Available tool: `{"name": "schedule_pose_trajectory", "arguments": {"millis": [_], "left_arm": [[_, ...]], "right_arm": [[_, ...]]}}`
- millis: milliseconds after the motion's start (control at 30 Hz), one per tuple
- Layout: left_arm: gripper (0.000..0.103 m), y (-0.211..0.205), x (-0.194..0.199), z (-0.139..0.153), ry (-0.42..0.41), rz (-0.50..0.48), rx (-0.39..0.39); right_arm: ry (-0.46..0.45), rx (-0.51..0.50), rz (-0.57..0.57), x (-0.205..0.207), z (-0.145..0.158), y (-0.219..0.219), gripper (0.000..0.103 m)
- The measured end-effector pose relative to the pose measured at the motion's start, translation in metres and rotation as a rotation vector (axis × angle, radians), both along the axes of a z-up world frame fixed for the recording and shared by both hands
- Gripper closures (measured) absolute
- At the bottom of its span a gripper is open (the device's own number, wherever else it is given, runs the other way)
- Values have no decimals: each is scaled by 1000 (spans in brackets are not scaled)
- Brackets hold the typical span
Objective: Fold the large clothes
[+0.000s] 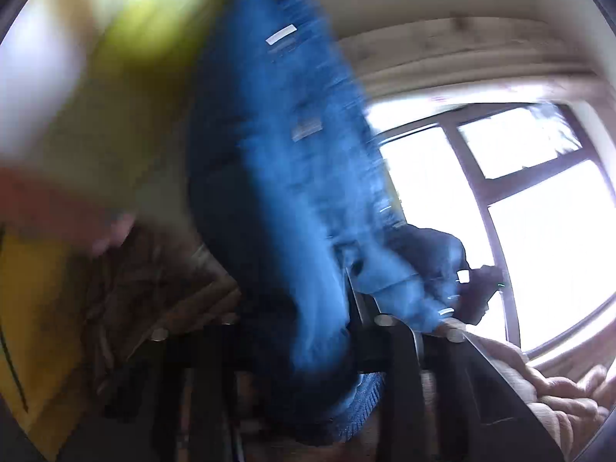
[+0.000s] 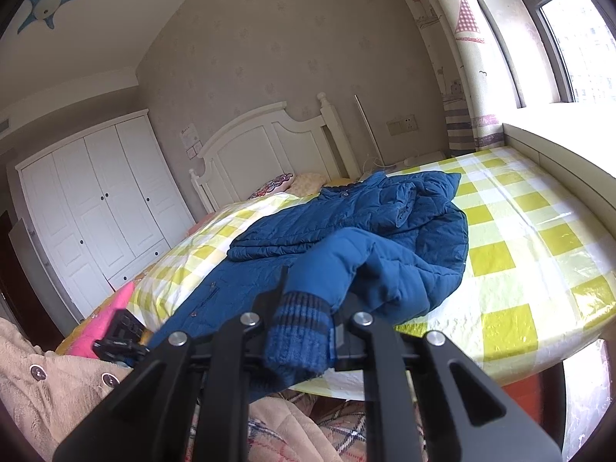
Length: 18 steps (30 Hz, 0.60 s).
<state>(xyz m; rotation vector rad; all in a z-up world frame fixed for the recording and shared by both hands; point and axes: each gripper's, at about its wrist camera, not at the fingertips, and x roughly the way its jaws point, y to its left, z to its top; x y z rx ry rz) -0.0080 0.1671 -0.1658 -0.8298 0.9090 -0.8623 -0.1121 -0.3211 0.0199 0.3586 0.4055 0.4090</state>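
A big blue padded jacket (image 2: 346,227) lies spread on the bed with the yellow-and-white checked cover (image 2: 531,231). My right gripper (image 2: 308,304) is shut on the jacket's sleeve just behind its ribbed blue cuff (image 2: 296,342), above the bed's near edge. In the left wrist view the picture is motion-blurred: blue jacket fabric (image 1: 277,177) rises up the middle of the frame and my left gripper (image 1: 346,304) is shut on it. My left gripper also shows in the right wrist view (image 2: 119,337) at the jacket's lower left.
A white headboard (image 2: 265,146) and pillows (image 2: 285,184) are at the far end. A white wardrobe (image 2: 92,208) stands left. A windowsill (image 2: 558,134) and curtain (image 2: 454,57) run along the right. A beige fleece sleeve (image 2: 46,381) is lower left. A window (image 1: 519,211) is bright.
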Motion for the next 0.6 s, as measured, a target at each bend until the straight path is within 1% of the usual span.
{"name": "schedule_pose_trajectory", "arguments": {"millis": [67, 100, 133, 200, 233, 267, 300, 367, 400, 433, 467, 500, 533, 567, 600], "left_arm": [[81, 7, 0, 34, -84, 44, -98], [81, 9, 3, 45, -107, 57, -123], [81, 12, 11, 65, -148, 78, -139], [81, 11, 41, 96, -192, 91, -163], [81, 10, 57, 106, -194, 97, -171], [80, 10, 83, 118, -185, 107, -178], [80, 7, 107, 124, -173, 111, -182], [77, 2, 177, 135, -89, 98, -233], [72, -2, 213, 135, -32, 93, -258], [59, -5, 246, 134, 12, 99, -273], [13, -7, 267, 132, 40, 113, -288], [4, -6, 295, 127, 71, 135, -345], [4, -2, 321, 122, 122, 185, -377], [4, 2, 340, 118, 165, 231, -400], [4, 11, 357, 112, 190, 272, -445]], "right_arm": [[-18, 2, -19, 3, 3, -1, 89], [-27, 3, -33, 7, 5, -1, 89], [-42, -2, -51, 13, 10, -2, 89], [-68, -5, -87, 31, 22, -5, 89], [-76, -10, -109, 47, 31, -7, 89], [-80, -14, -125, 65, 40, -11, 89], [-78, -11, -132, 81, 47, -15, 89], [-55, 3, -153, 126, 60, -24, 88], [-21, 11, -167, 163, 65, -29, 88], [7, 5, -184, 189, 67, -33, 87], [51, 12, -198, 221, 65, -37, 83], [96, 37, -194, 247, 60, -41, 72], [162, 82, -177, 277, 50, -47, 65], [218, 130, -159, 302, 39, -54, 44], [275, 204, -157, 328, 22, -66, 37]]}}
